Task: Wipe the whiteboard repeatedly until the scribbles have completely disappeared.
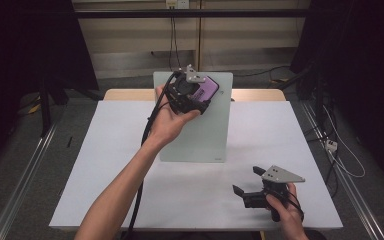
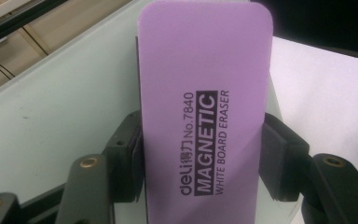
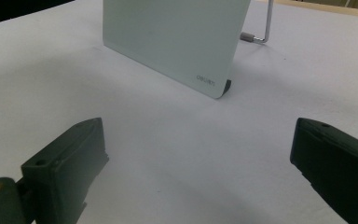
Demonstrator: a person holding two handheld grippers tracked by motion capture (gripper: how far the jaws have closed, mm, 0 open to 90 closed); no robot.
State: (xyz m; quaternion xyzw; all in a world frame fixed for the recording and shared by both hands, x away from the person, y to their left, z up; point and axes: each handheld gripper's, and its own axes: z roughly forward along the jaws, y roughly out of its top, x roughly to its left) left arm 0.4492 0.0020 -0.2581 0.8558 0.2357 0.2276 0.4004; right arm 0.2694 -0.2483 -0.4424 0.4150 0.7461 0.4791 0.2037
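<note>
Left gripper [image 1: 200, 100] is clamped on a purple eraser [image 2: 205, 112], jaws squeezing its two long sides, label reading magnetic whiteboard eraser facing the camera in the left gripper view. Eraser sits up at the top edge of the whiteboard [image 1: 200, 135], upper middle-right of its face, apparently with its flat underside toward the glass, contact itself not visible. Side grip makes sense: keeps the wiping face free and flat against the board for a stroke. Board stands tilted back on a metal stand [image 3: 261, 28] behind it, logo corner lowest toward the right gripper. Board surface looks clean from here, no marks readable. Right gripper [image 1: 250, 185] hangs low over the table [image 1: 105, 165], in front of and right of the board's lower corner, jaws spread wide with nothing between them; probably parked out of the way, or on standby to steady the board if it slides while wiping.
</note>
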